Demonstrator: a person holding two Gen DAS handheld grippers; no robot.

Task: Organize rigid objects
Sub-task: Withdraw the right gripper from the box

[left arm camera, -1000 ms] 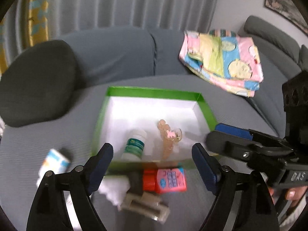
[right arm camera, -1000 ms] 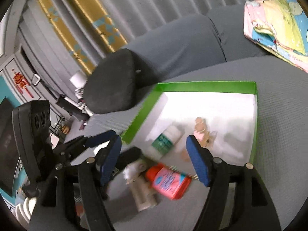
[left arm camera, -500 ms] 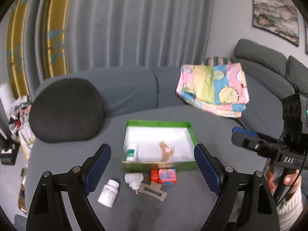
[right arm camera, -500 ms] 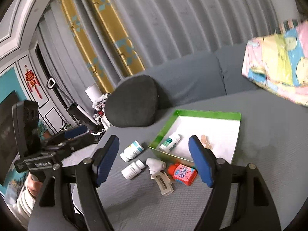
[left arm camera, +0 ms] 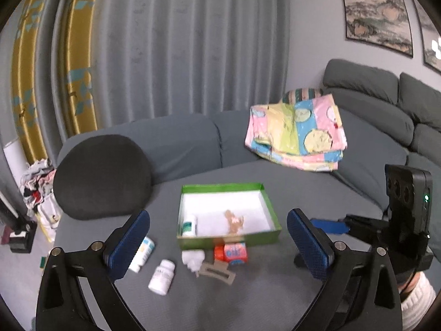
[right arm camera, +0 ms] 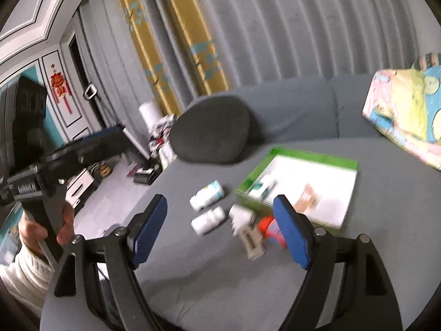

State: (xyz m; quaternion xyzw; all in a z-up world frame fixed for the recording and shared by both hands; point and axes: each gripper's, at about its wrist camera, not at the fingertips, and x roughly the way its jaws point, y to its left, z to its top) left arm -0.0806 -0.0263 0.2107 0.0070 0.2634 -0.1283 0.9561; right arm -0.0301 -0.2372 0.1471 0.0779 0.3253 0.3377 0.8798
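Note:
A green box (left arm camera: 271,215) with a white floor lies on the grey sofa seat; it also shows in the right wrist view (right arm camera: 314,155). Inside are a green-labelled bottle (left arm camera: 189,224) and a tan clip (left arm camera: 233,221). In front lie a red-capped pink bottle (left arm camera: 231,253), a white nozzle piece (left arm camera: 193,258), a beige hair clip (left arm camera: 216,272) and two white pill bottles (left arm camera: 162,276) (left arm camera: 142,253). My left gripper (left arm camera: 217,245) is open and empty, held back from the objects. My right gripper (right arm camera: 220,231) is open and empty, also held back.
A dark round cushion (left arm camera: 102,176) leans at the left of the seat. A folded colourful blanket (left arm camera: 297,129) lies behind the box on the right. The sofa's left edge drops to a floor with clutter (right arm camera: 143,175).
Both grippers have pulled back and up from just above the box and bottles. The whole sofa seat and all the objects now show. Both stay open.

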